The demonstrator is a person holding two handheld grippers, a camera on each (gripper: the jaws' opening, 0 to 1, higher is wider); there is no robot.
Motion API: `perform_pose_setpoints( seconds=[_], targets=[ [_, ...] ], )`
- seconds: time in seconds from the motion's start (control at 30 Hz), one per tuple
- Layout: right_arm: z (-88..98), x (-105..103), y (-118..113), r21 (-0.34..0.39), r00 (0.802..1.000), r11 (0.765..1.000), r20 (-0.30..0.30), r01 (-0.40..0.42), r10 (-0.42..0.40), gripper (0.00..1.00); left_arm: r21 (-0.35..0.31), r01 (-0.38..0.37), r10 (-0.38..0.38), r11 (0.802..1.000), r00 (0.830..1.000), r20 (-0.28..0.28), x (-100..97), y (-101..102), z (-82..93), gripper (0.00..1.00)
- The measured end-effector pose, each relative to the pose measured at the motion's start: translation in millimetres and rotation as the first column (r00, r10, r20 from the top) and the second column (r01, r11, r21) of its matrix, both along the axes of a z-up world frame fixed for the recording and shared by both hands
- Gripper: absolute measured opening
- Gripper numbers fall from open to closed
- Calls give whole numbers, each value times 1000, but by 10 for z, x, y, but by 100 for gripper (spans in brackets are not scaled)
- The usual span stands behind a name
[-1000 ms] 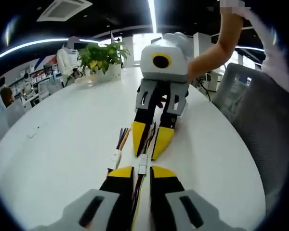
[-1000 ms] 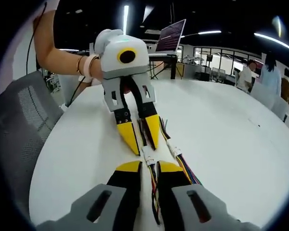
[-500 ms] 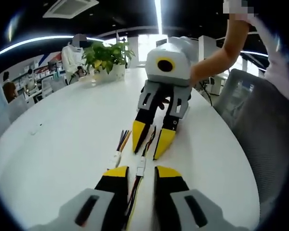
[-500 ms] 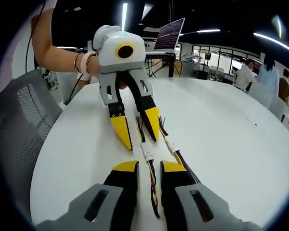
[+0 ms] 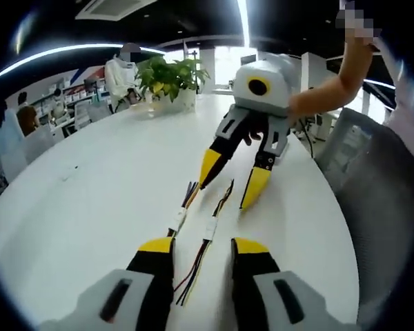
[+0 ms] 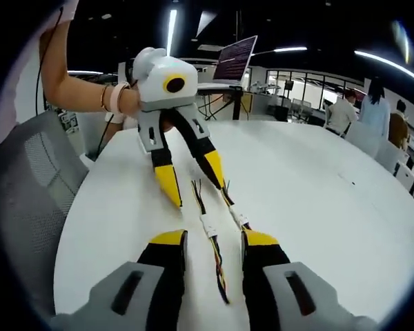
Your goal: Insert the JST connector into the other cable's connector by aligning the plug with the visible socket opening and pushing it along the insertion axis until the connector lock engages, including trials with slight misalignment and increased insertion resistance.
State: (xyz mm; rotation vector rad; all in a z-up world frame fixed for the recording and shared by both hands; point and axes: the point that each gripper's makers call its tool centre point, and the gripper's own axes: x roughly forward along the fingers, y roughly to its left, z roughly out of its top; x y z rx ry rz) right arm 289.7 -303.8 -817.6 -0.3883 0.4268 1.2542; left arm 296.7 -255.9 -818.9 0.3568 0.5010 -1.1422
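JST connector (image 5: 210, 230): small white plastic plug, lying on the white worktop (image 5: 90, 207) with thin multicoloured wires running from both ends, so we take it for a mated pair, though the joint is too small to confirm. A second connector (image 5: 177, 219), also white with coloured leads, lies just beside it, to its left in this view.

Left gripper view. We see the left gripper (image 5: 201, 249) rising from the bottom, yellow-tipped black jaws on grey plastic bodies, standing apart with the wires lying between them, untouched. Facing it, the right gripper (image 5: 232, 187) hangs above the worktop, jaws spread and holding nothing, carried by a bare forearm. Items particular to this view: a potted green plant (image 5: 169, 79) at the far edge of the worktop, a person in white behind it, and a grey mesh chair (image 5: 383, 207) at right.

Right gripper view. The right gripper (image 6: 211, 241) has its jaws apart, the JST connector (image 6: 209, 225) between and just beyond the tips, the second connector (image 6: 239, 219) near the right-hand jaw. The left gripper (image 6: 192, 183) opposite is likewise spread and empty. Particular to this view: an open laptop (image 6: 237, 56) with a lit screen on a stand beyond, and a wristband on the holding arm.

No legible writing or brand marks.
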Motion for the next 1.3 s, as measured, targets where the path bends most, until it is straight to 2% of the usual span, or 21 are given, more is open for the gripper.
perform_pose_setpoints(
  seconds=[0.1, 0.3, 0.43, 0.57, 0.67, 0.93, 1.0, 1.07, 1.13, 1.3],
  targets=[
    [32, -4, -38, 2, 1000, 1000, 8, 10, -10, 34, 9, -18, 18, 1000, 1000, 19, 0, 81, 55, 27],
    [86, 39, -117, 3, 999, 999, 9, 51, -51, 39, -39, -81, 81, 996, 997, 2, -12, 140, 202, 44],
    [159, 13, -134, 3, 998, 998, 25, 63, -63, 38, -44, -89, 90, 995, 996, 21, -50, 158, 275, 41],
    [186, -13, -166, 2, 996, 996, 14, 84, -84, 40, -62, -111, 113, 992, 993, 24, -89, 173, 359, 45],
    [226, -31, -187, 8, 995, 995, 5, 103, -103, 42, -48, -117, 119, 992, 992, 37, -121, 207, 375, 46],
    [289, -121, -289, -14, 986, 986, -22, 164, -164, 55, -38, -182, 183, 983, 982, 48, -219, 348, 414, 52],
    [283, -154, -332, -29, 985, 985, -27, 170, -171, 53, -50, -203, 206, 978, 976, 68, -225, 374, 459, 55],
    [275, -192, -388, -35, 978, 980, -62, 197, -199, 52, -72, -235, 239, 969, 969, 56, -247, 389, 496, 64],
    [282, -216, -428, -41, 975, 977, -65, 209, -211, 55, -80, -241, 245, 967, 968, 47, -297, 395, 511, 70],
    [311, -282, -503, -56, 970, 971, -68, 231, -234, 58, -63, -249, 250, 967, 968, 22, -416, 404, 487, 69]
  ],
)
